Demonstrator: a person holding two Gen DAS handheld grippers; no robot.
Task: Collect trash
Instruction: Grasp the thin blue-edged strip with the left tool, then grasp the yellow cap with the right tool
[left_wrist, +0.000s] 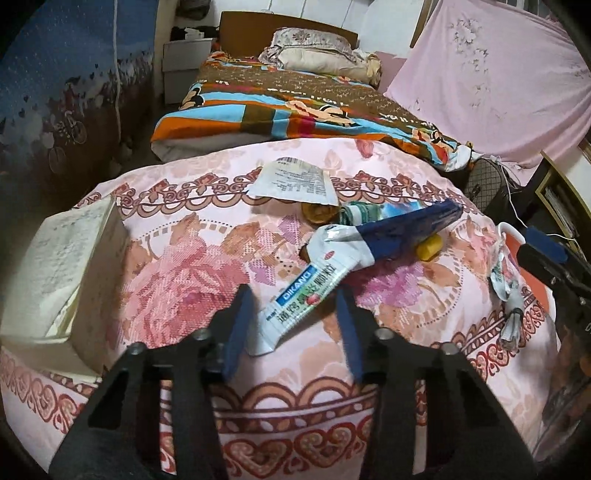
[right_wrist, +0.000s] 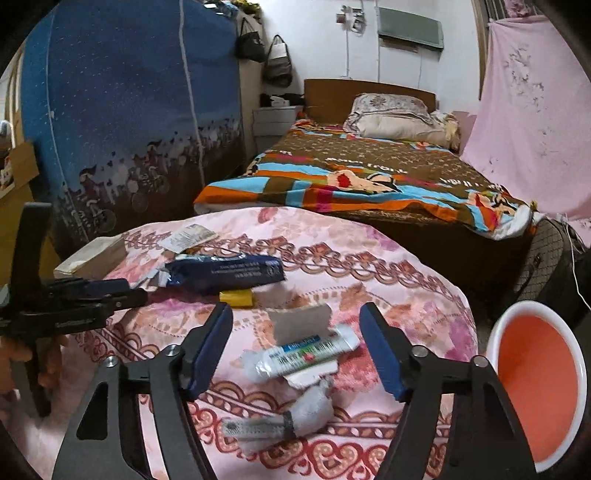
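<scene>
Trash lies on a table under a pink floral cloth (left_wrist: 184, 273). My left gripper (left_wrist: 293, 291) is open, its blue pads either side of the near end of a white sachet (left_wrist: 303, 299) and not pressing it. Behind it lie a blue pouch (left_wrist: 406, 229), a yellow cap (left_wrist: 428, 249) and a paper slip (left_wrist: 295, 181). My right gripper (right_wrist: 295, 308) is open above a second white sachet (right_wrist: 306, 354), which rests on torn card. A crumpled wrapper (right_wrist: 266, 428) lies nearer the camera. The blue pouch (right_wrist: 225, 273) lies farther back.
An orange bin with a white rim (right_wrist: 495, 354) stands right of the table. A white box (left_wrist: 59, 266) sits at the table's left edge. A bed with a striped blanket (left_wrist: 295, 107) is behind, and a blue fabric wardrobe (right_wrist: 122, 110) at the left.
</scene>
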